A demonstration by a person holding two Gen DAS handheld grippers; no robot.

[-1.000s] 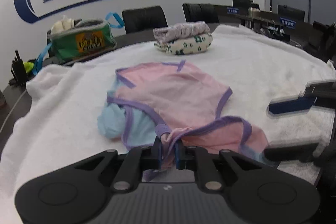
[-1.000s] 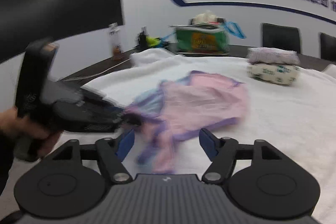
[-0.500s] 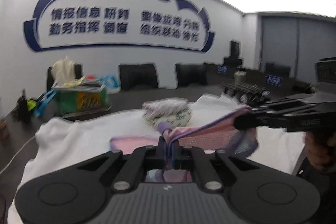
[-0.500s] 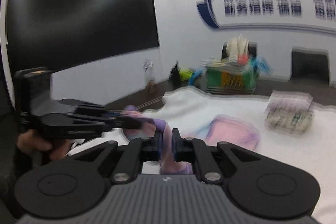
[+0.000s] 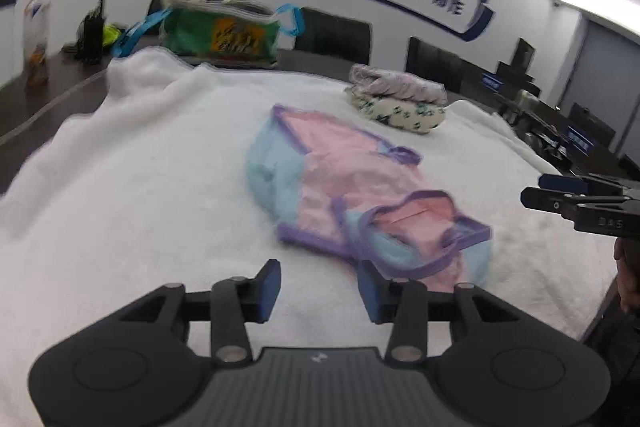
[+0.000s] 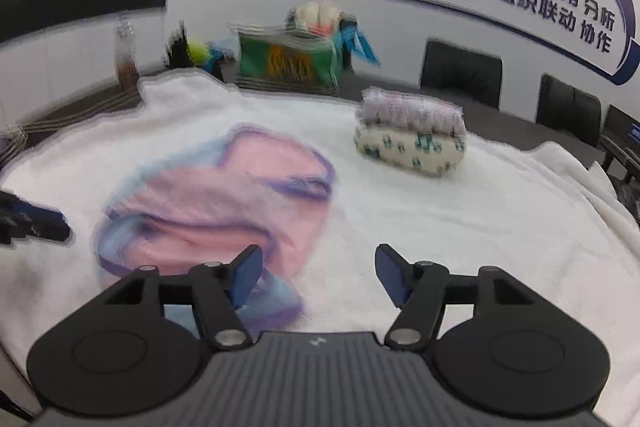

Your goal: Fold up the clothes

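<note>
A small pink and light-blue garment [image 5: 352, 195] with purple trim lies crumpled on the white towel [image 5: 140, 187], its near end doubled over. My left gripper [image 5: 320, 291] hovers just in front of that end, jaws opening, with only towel between them. In the right wrist view the garment [image 6: 224, 203] is blurred. My right gripper [image 6: 320, 273] is over its near right edge, jaws opening and holding nothing. Its left fingertip [image 6: 246, 271] overlaps the cloth. Each gripper shows in the other's view: the right gripper [image 5: 580, 203] at the right edge, the left gripper [image 6: 32, 223] at the left edge.
Two folded garments are stacked [image 5: 400, 99] at the far side of the towel. Behind them on the dark table stand a green bag [image 5: 220, 35], a bottle [image 5: 36, 27] and black chairs [image 6: 460, 75]. A hand [image 5: 628, 267] shows at the right edge.
Half a second ago both grippers were shut on the garment's purple-trimmed edge and held it up. Both have let go, and the garment now lies on the towel.
</note>
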